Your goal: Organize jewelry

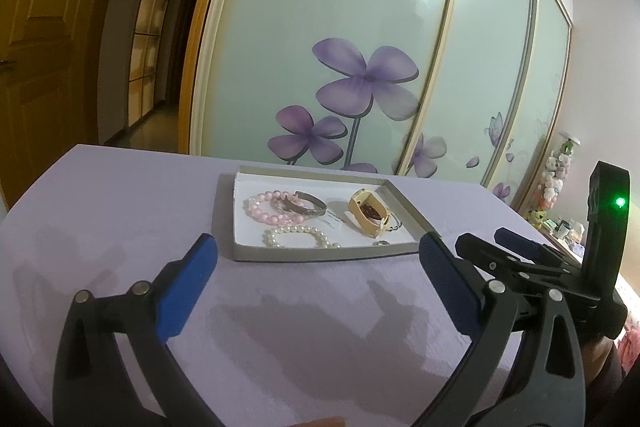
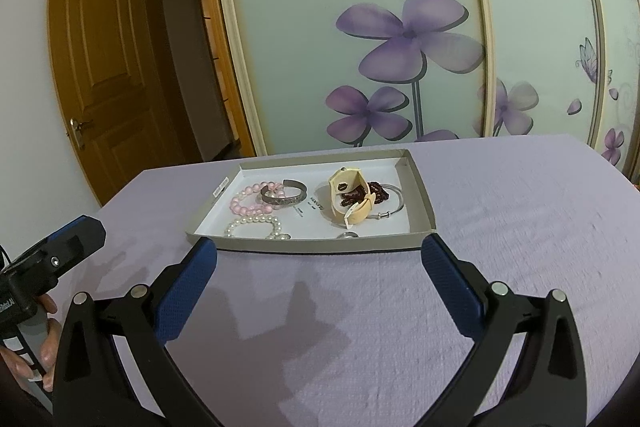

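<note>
A shallow grey cardboard tray (image 1: 320,254) (image 2: 424,187) with a white floor lies on the lilac cloth. In it are a pink bead bracelet (image 1: 260,203) (image 2: 244,201), a silver cuff bangle (image 1: 308,205) (image 2: 286,197), a white pearl bracelet (image 1: 298,237) (image 2: 252,227), and a cream pouch (image 1: 366,215) (image 2: 352,199) with dark red beads (image 2: 360,193) spilling out beside a thin silver hoop (image 2: 394,205). My left gripper (image 1: 318,259) and right gripper (image 2: 320,259) both stand open just short of the tray's near rim, holding nothing.
The lilac cloth (image 2: 520,227) covers the whole surface around the tray. Behind stand sliding wardrobe doors (image 1: 360,27) with purple flowers, and a wooden door (image 2: 104,87) at the left. The right gripper's body (image 1: 560,259) shows at the right of the left wrist view. Soft toys (image 1: 556,183) sit far right.
</note>
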The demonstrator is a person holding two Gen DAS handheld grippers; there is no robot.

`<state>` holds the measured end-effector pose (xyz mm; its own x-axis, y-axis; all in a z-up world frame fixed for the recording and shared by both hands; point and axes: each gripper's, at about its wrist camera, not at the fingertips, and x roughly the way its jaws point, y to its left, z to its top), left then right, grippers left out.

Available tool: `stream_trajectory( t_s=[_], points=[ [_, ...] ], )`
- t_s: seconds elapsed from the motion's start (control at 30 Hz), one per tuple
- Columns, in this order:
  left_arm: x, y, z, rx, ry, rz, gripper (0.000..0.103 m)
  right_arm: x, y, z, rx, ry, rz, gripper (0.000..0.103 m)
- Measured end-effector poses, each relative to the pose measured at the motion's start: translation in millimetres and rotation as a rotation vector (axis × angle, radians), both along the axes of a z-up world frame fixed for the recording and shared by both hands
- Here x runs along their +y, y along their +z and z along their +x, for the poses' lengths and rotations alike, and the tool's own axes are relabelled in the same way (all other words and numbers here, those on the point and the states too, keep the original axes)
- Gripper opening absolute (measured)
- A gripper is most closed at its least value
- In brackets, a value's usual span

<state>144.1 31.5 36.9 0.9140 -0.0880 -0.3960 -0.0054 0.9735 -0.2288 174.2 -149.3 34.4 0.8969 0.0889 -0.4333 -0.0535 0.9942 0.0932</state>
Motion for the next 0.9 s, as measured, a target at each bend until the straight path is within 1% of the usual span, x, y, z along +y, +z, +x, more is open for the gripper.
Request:
stream_trajectory(
  t_s=[0.9],
  points=[
    [-4.8,-1.7,-1.4,-0.001,-0.008,-0.004,0.101,2.2,1.1,0.0,-0.004,0.002,-0.001,0.102]
  ],
)
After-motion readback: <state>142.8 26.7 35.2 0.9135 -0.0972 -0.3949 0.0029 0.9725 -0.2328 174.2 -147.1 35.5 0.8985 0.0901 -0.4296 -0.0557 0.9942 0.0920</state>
